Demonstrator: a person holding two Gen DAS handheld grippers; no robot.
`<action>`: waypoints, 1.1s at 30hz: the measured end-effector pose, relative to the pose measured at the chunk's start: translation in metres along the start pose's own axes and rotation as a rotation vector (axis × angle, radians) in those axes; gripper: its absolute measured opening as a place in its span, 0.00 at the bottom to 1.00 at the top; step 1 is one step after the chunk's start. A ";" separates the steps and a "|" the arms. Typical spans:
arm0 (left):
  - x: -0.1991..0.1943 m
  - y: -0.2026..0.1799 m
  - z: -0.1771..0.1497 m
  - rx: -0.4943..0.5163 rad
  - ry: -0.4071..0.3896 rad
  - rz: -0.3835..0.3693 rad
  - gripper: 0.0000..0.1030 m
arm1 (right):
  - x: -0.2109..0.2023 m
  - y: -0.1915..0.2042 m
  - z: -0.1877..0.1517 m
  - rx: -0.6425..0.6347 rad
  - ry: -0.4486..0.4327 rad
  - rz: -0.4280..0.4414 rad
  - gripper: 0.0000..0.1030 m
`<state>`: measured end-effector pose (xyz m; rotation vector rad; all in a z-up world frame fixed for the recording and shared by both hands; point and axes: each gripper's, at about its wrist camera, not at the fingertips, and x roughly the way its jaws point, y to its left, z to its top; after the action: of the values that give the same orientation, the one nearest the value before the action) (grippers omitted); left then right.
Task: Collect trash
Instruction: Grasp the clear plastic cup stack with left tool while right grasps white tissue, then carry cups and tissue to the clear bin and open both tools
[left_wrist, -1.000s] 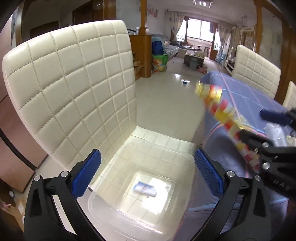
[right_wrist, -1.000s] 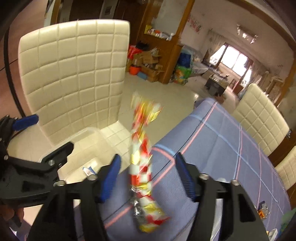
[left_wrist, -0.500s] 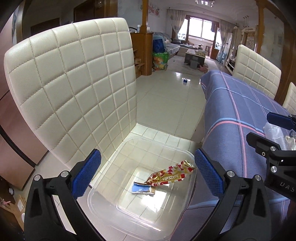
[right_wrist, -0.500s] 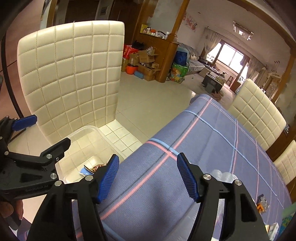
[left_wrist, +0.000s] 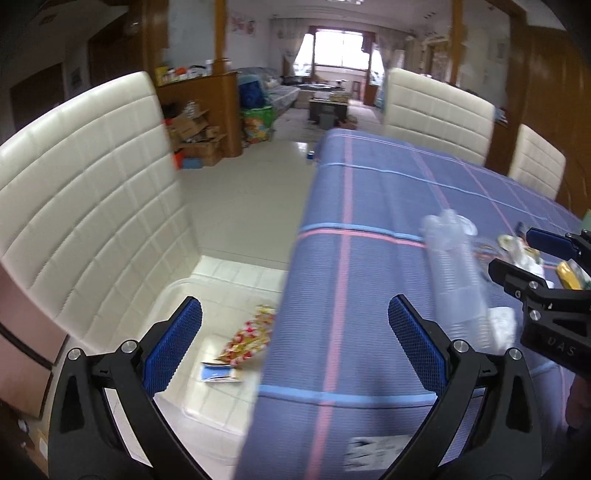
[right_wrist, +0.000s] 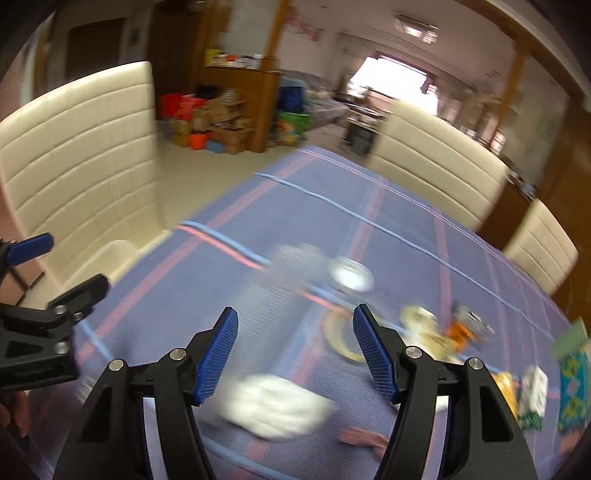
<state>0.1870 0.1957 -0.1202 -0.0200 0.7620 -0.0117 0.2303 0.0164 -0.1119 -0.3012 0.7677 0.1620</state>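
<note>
Clear bin (left_wrist: 177, 291) on the floor, off the table's (left_wrist: 369, 206) left edge beside the white chair (left_wrist: 92, 192): holds a red-yellow wrapper (left_wrist: 247, 338) and a small blue-white packet (left_wrist: 218, 374). Left gripper (left_wrist: 291, 343) wide open, empty, straddling that table edge. Right gripper (right_wrist: 295, 350) about half open, empty, over a blurred clear plastic bottle (right_wrist: 273, 306) and white crumpled tissue (right_wrist: 273, 406). More scraps (right_wrist: 443, 332) toward the right edge.

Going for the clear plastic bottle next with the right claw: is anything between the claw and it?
Nothing visible blocks it. The right claw is open and empty, and the clear bottle lies on the blue tablecloth just ahead of its fingertips. A crumpled white tissue sits under the claw, beside the bottle's near end, not across the path.
</note>
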 end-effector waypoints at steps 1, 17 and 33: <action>0.001 -0.009 0.001 0.010 0.004 -0.014 0.96 | 0.000 -0.013 -0.005 0.021 0.006 -0.018 0.62; 0.050 -0.114 0.017 0.115 0.118 -0.121 0.96 | 0.019 -0.119 -0.064 0.224 0.116 0.002 0.62; 0.057 -0.116 0.018 0.135 0.109 -0.223 0.33 | 0.028 -0.104 -0.062 0.206 0.117 0.084 0.16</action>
<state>0.2400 0.0788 -0.1437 0.0240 0.8630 -0.2784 0.2353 -0.1010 -0.1524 -0.0833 0.9057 0.1443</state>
